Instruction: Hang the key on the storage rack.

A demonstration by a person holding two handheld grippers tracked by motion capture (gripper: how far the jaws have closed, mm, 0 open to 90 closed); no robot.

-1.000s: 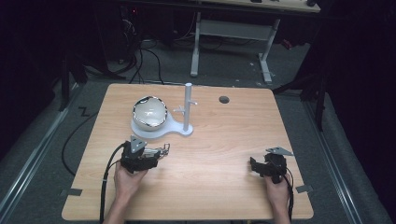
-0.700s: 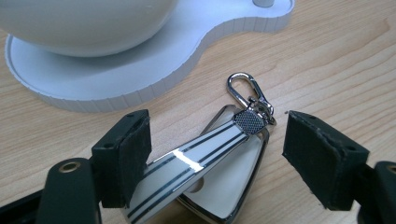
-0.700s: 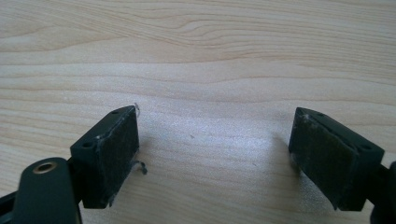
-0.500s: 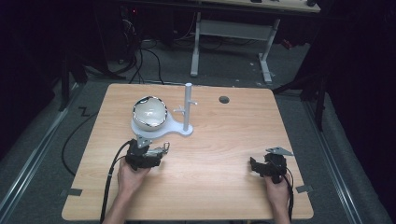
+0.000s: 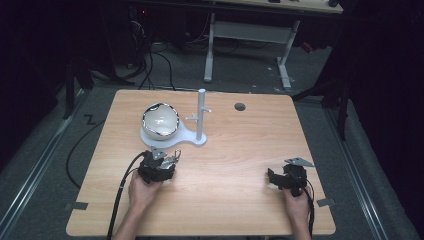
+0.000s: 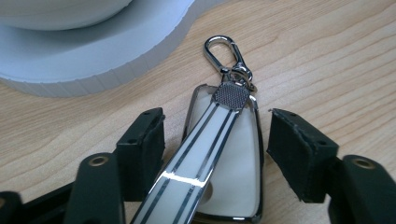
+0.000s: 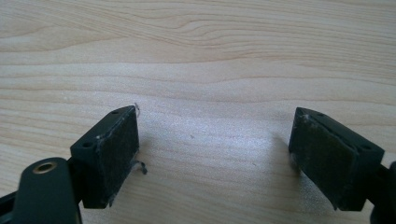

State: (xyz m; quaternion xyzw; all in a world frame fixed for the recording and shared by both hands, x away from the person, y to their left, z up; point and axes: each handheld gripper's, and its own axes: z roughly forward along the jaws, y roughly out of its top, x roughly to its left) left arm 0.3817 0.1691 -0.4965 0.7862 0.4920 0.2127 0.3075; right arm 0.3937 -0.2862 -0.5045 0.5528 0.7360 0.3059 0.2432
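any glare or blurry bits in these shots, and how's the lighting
High view: lit table, dark surroundings, bright glare on the bowl rim. Left gripper view: sharp key fob with a glint on its strap, near jaws slightly soft. Right gripper view: even light, a pale sheen on the wood between the jaws.

Both grippers are black – the left gripper (image 5: 159,167) and the right gripper (image 5: 286,178) each carry a grey three-cornered plate on top and trail a black cable. The fingers (image 7: 113,154) are blocky, with rough dark pads, small screw holes and brass-ringed pivots – forearms are bare, no sleeves.
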